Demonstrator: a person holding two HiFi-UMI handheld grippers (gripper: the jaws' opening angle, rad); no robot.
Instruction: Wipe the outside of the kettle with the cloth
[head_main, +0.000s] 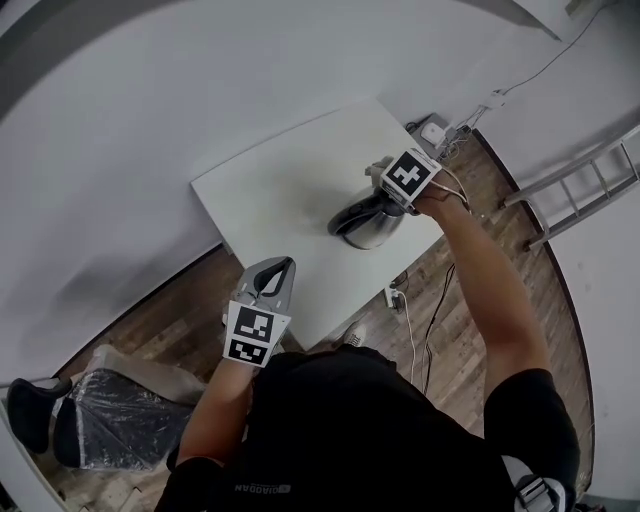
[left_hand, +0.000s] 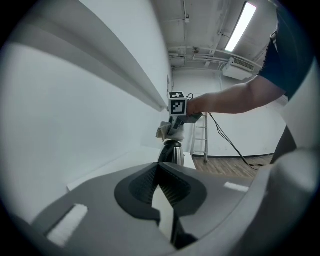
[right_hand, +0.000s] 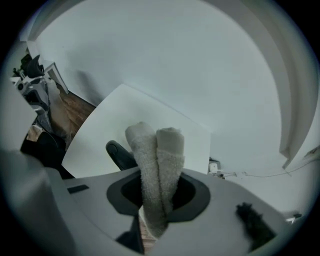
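Wiping step, judged barely begun. Find the kettle (head_main: 365, 222) upright on the white table (head_main: 270, 180). Keep the cloth (right_hand: 157, 170) pinched firmly in the right gripper (right_hand: 159, 186) and lay its folded end flat against the kettle's steel side rather than dabbing with the tip. Sweep from the lid downward and around, pressing lightly enough not to slide or tip the kettle. Consider steadying the kettle's handle with the left gripper (head_main: 278, 268) before pressing harder.

Reaches the right arm out almost straight, wrist bent down, gripper just above the kettle's top, jaws clamped on the doubled cloth. Cannot tell whether cloth and kettle touch yet. Holds the left gripper well apart from the kettle, on its near side, aimed toward it, jaws brought together on nothing, elbow bent.
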